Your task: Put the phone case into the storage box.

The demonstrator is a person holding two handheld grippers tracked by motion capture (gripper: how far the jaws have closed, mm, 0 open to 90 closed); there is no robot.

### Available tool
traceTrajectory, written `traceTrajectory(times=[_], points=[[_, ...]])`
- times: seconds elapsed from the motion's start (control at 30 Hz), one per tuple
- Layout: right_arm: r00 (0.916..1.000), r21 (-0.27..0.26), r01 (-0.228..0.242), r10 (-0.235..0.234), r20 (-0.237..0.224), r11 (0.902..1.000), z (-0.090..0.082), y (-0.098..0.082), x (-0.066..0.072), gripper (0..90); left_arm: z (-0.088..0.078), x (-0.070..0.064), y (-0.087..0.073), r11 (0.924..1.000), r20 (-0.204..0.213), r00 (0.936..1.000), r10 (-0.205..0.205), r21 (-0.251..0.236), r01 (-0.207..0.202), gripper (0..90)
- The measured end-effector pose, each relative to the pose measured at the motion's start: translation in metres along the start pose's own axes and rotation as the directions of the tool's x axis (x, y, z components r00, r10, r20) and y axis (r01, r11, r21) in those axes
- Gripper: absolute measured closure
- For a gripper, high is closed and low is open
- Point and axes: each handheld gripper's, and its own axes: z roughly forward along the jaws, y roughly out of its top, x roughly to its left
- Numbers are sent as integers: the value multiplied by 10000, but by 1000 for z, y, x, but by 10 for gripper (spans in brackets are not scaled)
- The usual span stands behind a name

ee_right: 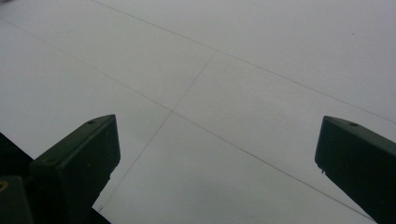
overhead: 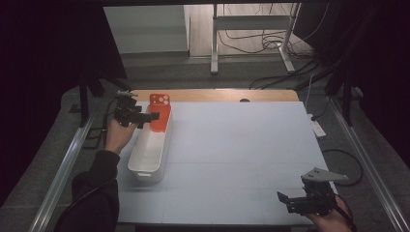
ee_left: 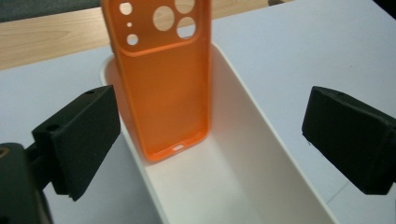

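Note:
An orange phone case (overhead: 160, 112) (ee_left: 163, 93) stands nearly upright in the far end of a long white bin (overhead: 150, 157) (ee_left: 261, 154). It leans on the bin's end wall, hollow side and camera cut-outs facing my left gripper. My left gripper (overhead: 149, 117) (ee_left: 212, 112) is open just short of the case, one jaw on each side of the bin and nothing between them. At the near right corner my right gripper (overhead: 286, 200) (ee_right: 219, 123) is held open over the bare white table top (ee_right: 224, 70).
The white table top (overhead: 241, 145) has a wooden strip (overhead: 217, 95) along its far edge. A power strip (overhead: 317, 128) and cables lie on the floor at the right. Metal rails (overhead: 63, 169) run down both sides of the table.

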Motion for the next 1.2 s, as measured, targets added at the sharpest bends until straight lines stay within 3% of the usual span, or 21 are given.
traceTrajectory(times=[0.5, 0.83, 1.2], points=[[10000, 26, 15, -15, 21, 10000, 0, 0, 0, 0, -1, -16, -11, 9975, 190, 9973, 709, -91, -708, 46], [10000, 5, 8, -8, 46, 10000, 0, 0, 1, 0, -2, -23, -18, 9972, 498, 9962, 716, -227, -706, 41], [10000, -1, 38, -38, 63, 10000, 0, 0, 1, 0, -5, -35, -28, 9939, 819, 9910, 1060, -400, -1030, 15]])
